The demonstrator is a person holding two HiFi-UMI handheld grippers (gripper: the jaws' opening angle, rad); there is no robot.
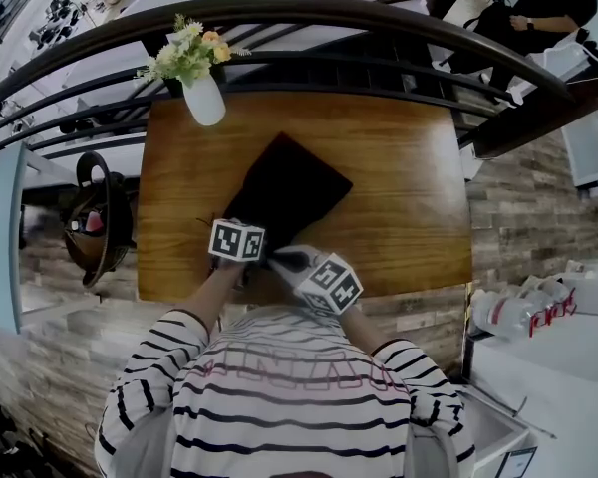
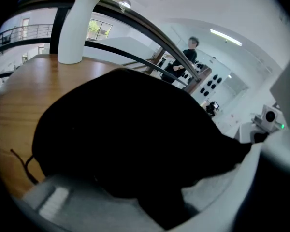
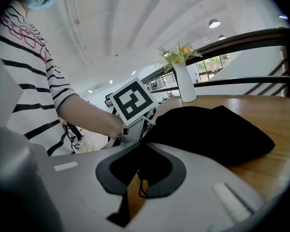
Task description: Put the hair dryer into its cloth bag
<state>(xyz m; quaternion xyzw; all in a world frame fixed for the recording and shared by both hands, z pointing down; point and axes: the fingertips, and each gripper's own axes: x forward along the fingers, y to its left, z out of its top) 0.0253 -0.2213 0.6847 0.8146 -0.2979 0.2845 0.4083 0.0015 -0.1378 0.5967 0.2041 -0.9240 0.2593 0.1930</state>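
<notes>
The black cloth bag [image 1: 284, 192] lies bulging on the wooden table [image 1: 399, 187]; no hair dryer shows in any view. Both grippers are at the bag's near end, by the table's front edge. My left gripper [image 1: 241, 245] has black cloth [image 2: 130, 129] filling the space between its jaws [image 2: 150, 197] and is shut on it. My right gripper [image 1: 276, 260] points at the left one, whose marker cube [image 3: 132, 102] is just ahead. Its jaws [image 3: 139, 158] are shut on the edge of the bag [image 3: 212, 129], and a thin cord [image 3: 142, 190] hangs below them. Another cord [image 2: 23, 164] trails on the wood.
A white vase of flowers [image 1: 203, 96] stands at the table's back left corner. A dark curved railing [image 1: 279, 13] runs behind the table. A person [image 1: 548, 8] stands beyond it at the far right. A white counter [image 1: 548, 366] is to the right.
</notes>
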